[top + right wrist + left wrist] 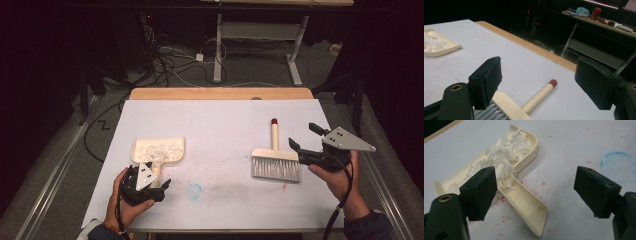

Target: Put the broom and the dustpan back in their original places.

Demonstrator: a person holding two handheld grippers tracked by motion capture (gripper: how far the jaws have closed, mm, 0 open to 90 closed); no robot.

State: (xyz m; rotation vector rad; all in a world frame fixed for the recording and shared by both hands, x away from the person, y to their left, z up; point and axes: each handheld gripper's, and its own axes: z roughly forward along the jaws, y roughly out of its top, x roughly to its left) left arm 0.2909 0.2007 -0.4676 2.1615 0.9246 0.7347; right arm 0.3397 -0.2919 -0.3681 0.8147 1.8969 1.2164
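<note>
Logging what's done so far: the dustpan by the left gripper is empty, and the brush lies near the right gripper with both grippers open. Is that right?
Not quite: the dustpan is not empty. The left gripper view shows a heap of white shreds lying in it. The rest holds: the brush lies near the right gripper, and both it and the left gripper are open.

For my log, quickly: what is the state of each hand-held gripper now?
Left hand-held gripper: open, holding nothing, above the cream plastic dustpan.
Right hand-held gripper: open, holding nothing.

The dustpan (pixel 158 150) handle was largely hidden behind the left gripper (pixel 150 187) in the high view. The brush (pixel 524 105) bristles were cut off by the bottom edge of the right gripper view.
</note>
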